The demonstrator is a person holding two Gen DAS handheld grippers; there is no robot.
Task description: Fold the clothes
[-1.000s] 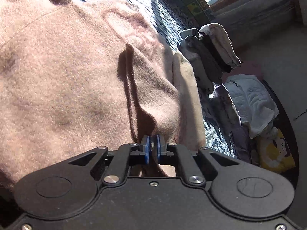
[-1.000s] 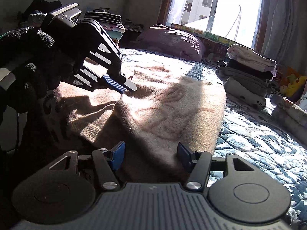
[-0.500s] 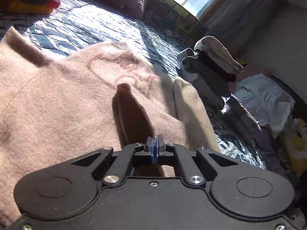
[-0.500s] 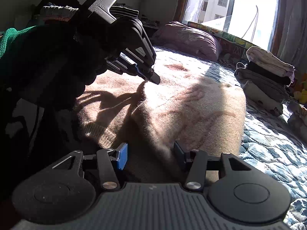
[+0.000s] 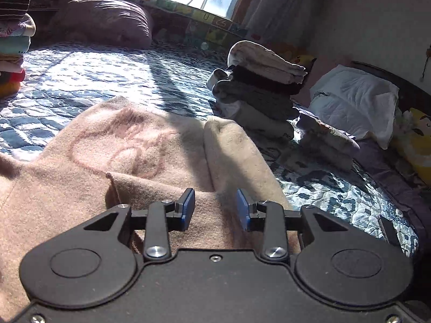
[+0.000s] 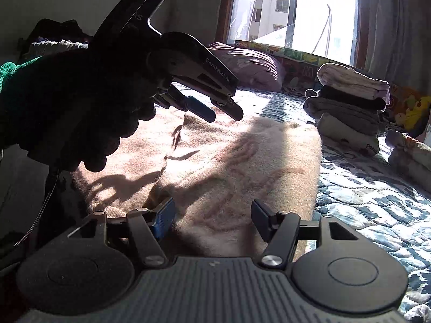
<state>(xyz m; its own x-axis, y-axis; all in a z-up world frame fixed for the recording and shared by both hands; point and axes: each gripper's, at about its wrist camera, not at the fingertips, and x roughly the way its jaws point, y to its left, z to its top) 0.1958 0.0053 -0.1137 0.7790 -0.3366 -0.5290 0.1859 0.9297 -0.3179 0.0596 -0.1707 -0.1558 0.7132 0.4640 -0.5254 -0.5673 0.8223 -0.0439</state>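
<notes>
Pink sweater lies spread flat on the bed's blue quilt, faint looped design on the chest. One sleeve is folded in along the right side of the body, cuff pointing toward the window. A small flap of fabric sticks up just ahead of the left tool.

Left gripper: jaws open, nothing between them, blue pads hanging just over the sweater near the folded sleeve. In the right wrist view it sits above the sweater's left part, held by a dark gloved hand, and casts a shadow on the knit.

Right gripper: jaws spread wide, empty, low over the near edge of the sweater. Can't tell if the pads touch the fabric.

Stack of folded clothes stands on the quilt beyond the sleeve, apart from the sweater. Second stack at the far left edge. Purple pillow under the window. White bedding and a yellow plush on the right.
</notes>
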